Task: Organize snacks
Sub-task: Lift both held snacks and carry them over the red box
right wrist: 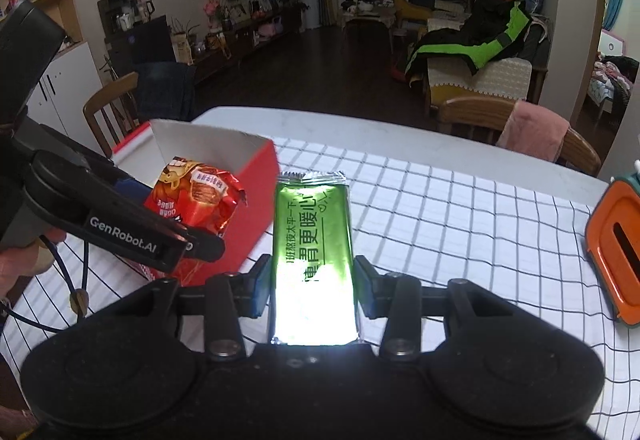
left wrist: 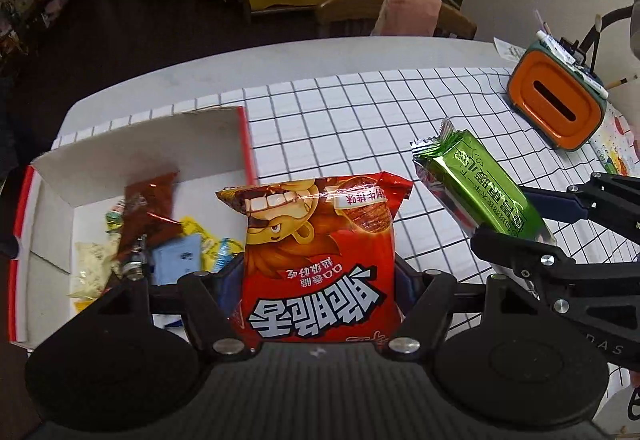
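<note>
My left gripper (left wrist: 320, 280) is shut on a red snack bag (left wrist: 320, 252) with a cartoon lion, held just right of the open red-and-white box (left wrist: 52, 191). The box holds several small snack packets (left wrist: 152, 232). My right gripper (right wrist: 312, 280) is shut on a green foil biscuit pack (right wrist: 314, 240), held above the checked cloth. The green pack (left wrist: 484, 187) and right gripper also show at the right of the left wrist view. The red bag (right wrist: 196, 199) and left gripper show at the left of the right wrist view, in front of the box (right wrist: 256, 175).
A white tablecloth with black grid (left wrist: 360, 111) covers a white table. An orange and green tissue holder (left wrist: 556, 107) with pens on top stands at the far right. Wooden chairs (left wrist: 400, 15) stand behind the table, one with a pink cloth.
</note>
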A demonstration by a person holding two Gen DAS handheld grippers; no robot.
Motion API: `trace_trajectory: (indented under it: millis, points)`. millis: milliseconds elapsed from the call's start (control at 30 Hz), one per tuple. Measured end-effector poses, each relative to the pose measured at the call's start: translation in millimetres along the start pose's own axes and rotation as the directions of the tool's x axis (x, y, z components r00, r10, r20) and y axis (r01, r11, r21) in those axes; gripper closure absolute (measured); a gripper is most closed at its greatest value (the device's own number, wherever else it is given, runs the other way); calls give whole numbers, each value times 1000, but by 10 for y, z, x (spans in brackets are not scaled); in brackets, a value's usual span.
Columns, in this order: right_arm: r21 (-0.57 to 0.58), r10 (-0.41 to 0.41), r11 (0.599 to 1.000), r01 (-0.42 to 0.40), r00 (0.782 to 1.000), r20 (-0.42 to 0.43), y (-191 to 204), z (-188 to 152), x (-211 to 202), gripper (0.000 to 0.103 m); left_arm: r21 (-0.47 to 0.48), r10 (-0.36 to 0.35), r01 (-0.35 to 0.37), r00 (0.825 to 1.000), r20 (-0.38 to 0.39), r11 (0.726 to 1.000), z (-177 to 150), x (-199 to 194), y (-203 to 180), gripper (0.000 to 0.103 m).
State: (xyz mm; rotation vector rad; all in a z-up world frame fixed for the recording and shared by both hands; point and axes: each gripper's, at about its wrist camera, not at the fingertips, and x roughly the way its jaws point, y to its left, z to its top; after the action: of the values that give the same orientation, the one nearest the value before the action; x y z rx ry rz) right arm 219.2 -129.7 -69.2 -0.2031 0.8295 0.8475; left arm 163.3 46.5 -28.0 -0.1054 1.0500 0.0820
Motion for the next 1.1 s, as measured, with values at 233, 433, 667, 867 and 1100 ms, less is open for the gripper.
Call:
trace_trajectory:
  millis: [233, 433, 667, 867, 1100]
  points:
    - [-18, -9, 1000, 10, 1000, 15, 454, 264, 213, 62, -13, 24, -24, 999, 30, 1000, -47, -172, 570, 32]
    - [-25, -15, 1000, 15, 1000, 11, 849, 439, 520, 62, -33, 84, -82, 995, 47, 996, -60, -238, 1125, 31]
    - [-34, -25, 999, 24, 999, -33, 1183, 562, 967, 62, -59, 167, -166, 986, 18, 984, -31, -93, 1707, 31]
    - [-54, -33, 998, 28, 995, -95, 1409, 575, 1366, 62, -21, 210, -212, 976, -51, 977, -8, 198, 1945, 31]
    - [-91, -85, 993, 71, 982, -167, 1634, 454, 1771, 62, 22, 218, -217, 970, -107, 976, 0, 473, 1946, 31]
